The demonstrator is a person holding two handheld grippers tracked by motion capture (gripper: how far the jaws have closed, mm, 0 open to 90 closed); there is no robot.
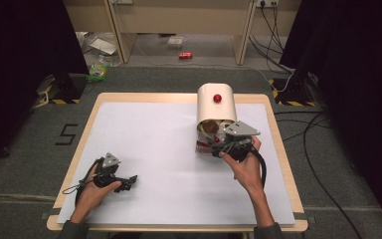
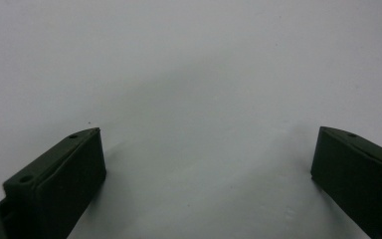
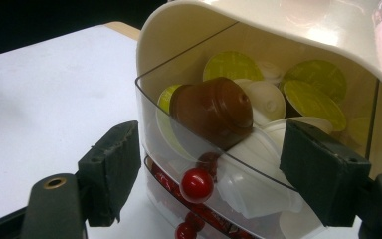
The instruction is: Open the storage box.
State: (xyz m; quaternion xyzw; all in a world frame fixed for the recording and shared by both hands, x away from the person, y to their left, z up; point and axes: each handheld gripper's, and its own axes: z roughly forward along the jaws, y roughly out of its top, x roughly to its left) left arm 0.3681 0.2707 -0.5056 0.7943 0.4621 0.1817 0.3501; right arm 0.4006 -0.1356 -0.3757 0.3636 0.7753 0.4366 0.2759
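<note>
A cream capsule holder [image 1: 215, 108] with a red knob [image 1: 217, 98] on top stands at the far right of the table. Its clear drawer [image 3: 151, 107] is slid out toward me. A brown capsule [image 3: 214, 112] lies tilted on white capsules [image 3: 258, 164] in it, with green-lidded capsules [image 3: 311, 97] behind. My right gripper [image 3: 211, 144] is open, its jaws on either side of the drawer front and its red drawer knob [image 3: 196, 184], pads not pressing. My left gripper [image 1: 132, 180] rests low at the near left, open over bare white surface [image 2: 194, 74].
A lower drawer with red capsules [image 3: 166, 181] sits beneath the clear one. The white table top [image 1: 149, 149] has a wooden rim [image 1: 82, 144]. Cables [image 1: 313, 134] and clutter lie on the floor beyond the table.
</note>
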